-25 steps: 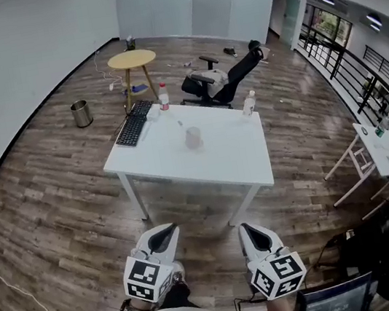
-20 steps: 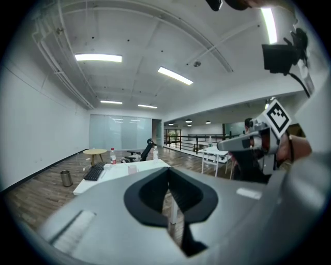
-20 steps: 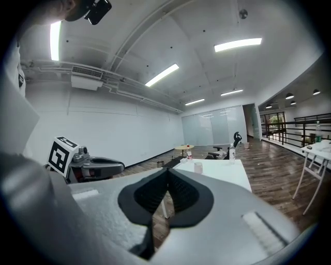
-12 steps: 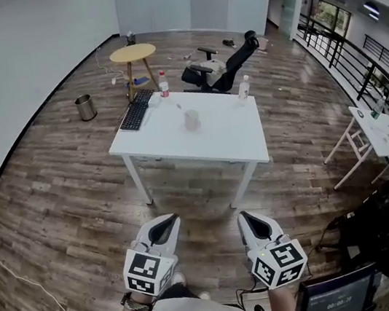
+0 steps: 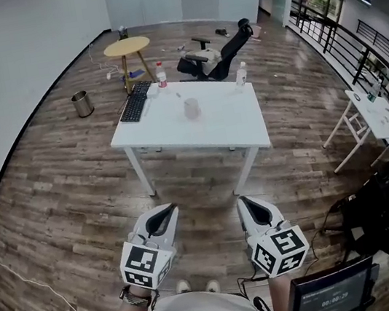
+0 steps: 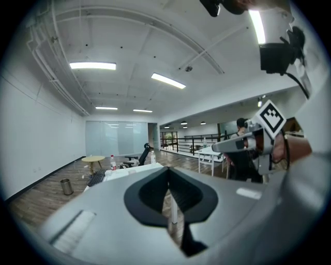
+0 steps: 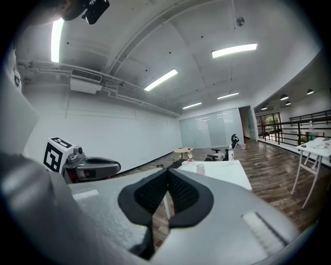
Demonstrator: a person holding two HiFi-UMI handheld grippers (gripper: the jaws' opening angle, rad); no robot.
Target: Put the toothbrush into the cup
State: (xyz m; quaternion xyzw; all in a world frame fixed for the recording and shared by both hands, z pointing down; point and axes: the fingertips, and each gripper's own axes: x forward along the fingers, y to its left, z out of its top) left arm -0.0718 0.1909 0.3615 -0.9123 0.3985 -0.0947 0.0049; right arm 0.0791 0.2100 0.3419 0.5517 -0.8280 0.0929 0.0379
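Over the last second the counter (image 5: 225, 120) has slid a little up the head view and both grippers have risen slightly in it. The jaws have not changed. The person still stands well short of the counter, with bare floorboards between.

On the counter's far-left corner lies a keyboard (image 5: 134, 103). Right of it, a thin pale sliver (image 5: 178, 95) just beyond the cup (image 5: 191, 109) is probably the toothbrush, though it is too small to be sure. If so, it lies on the counter outside the cup (apart from it, not touching).

The left gripper (image 5: 167, 212) has its jaws pressed together on nothing, and so does the right gripper (image 5: 247, 202). With both empty and this far off, nothing is being handled.

There is open floor along the counter's near edge and left side. An office chair (image 5: 218, 55) crowds the far side, and a second table (image 5: 376, 113) stands well off to the right.
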